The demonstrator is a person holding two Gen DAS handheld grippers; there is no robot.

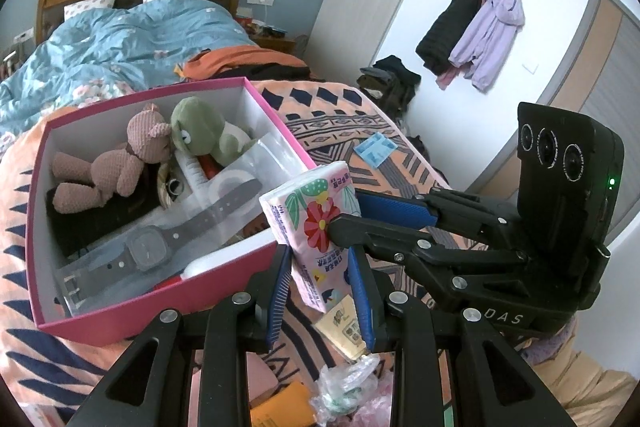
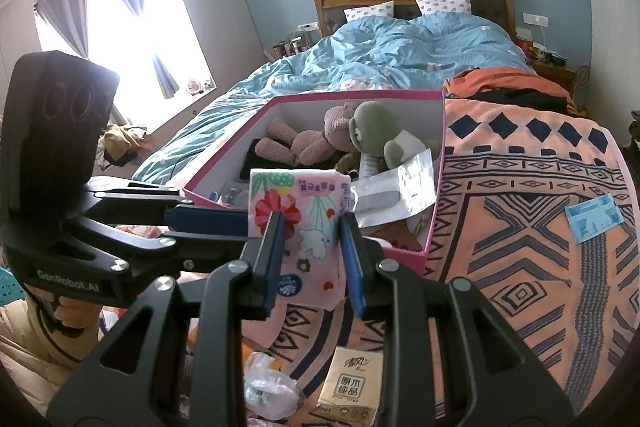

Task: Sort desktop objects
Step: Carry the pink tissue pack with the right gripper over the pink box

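A pink flowered tissue pack (image 1: 316, 227) is held in the air just right of a pink-rimmed box (image 1: 132, 311). My left gripper (image 1: 320, 303) is closed around its lower end, and my right gripper (image 1: 348, 215) clamps its middle from the right. In the right wrist view my right gripper (image 2: 314, 263) is shut on the pack (image 2: 308, 215), and the left gripper (image 2: 240, 223) grips it from the left. The box (image 2: 436, 187) holds a pink knitted bear (image 1: 116, 167), a green plush (image 1: 200, 131) and a bagged watch (image 1: 160, 243).
The box sits on an orange patterned blanket (image 2: 520, 247). A yellow tissue pack (image 2: 352, 387), a crumpled clear bag (image 2: 268, 391) and a blue packet (image 2: 594, 217) lie on it. A bed with a blue duvet (image 2: 400, 51) is behind.
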